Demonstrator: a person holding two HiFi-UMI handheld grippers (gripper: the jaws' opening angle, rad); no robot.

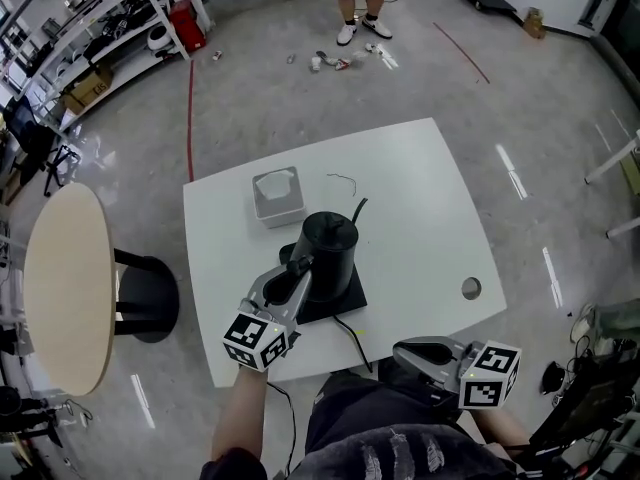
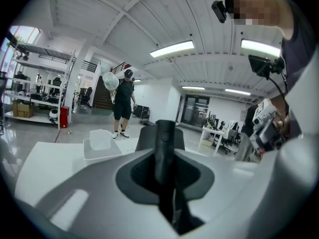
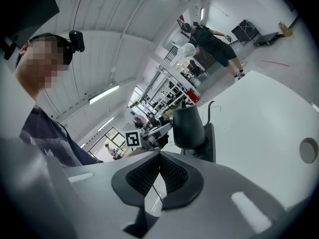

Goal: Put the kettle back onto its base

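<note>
A black gooseneck kettle [image 1: 330,251] stands over its flat black base [image 1: 340,300] near the front of the white table [image 1: 430,208]. Whether its bottom rests fully on the base I cannot tell. My left gripper [image 1: 300,284] comes in from the front left and is shut on the kettle's handle. In the left gripper view the dark handle [image 2: 164,153] runs upright between the jaws. My right gripper [image 1: 404,351] hovers at the table's front edge, to the right of the base, shut with nothing in it. In the right gripper view the kettle [image 3: 188,126] shows beyond the closed pads [image 3: 149,176].
A white square container [image 1: 277,194] sits behind the kettle, with a thin wire [image 1: 345,178] beside it. The base's cord [image 1: 355,343] hangs over the front edge. The tabletop has a round hole [image 1: 470,288]. A round wooden table [image 1: 65,288] stands left, and a person [image 1: 360,8] stands far off.
</note>
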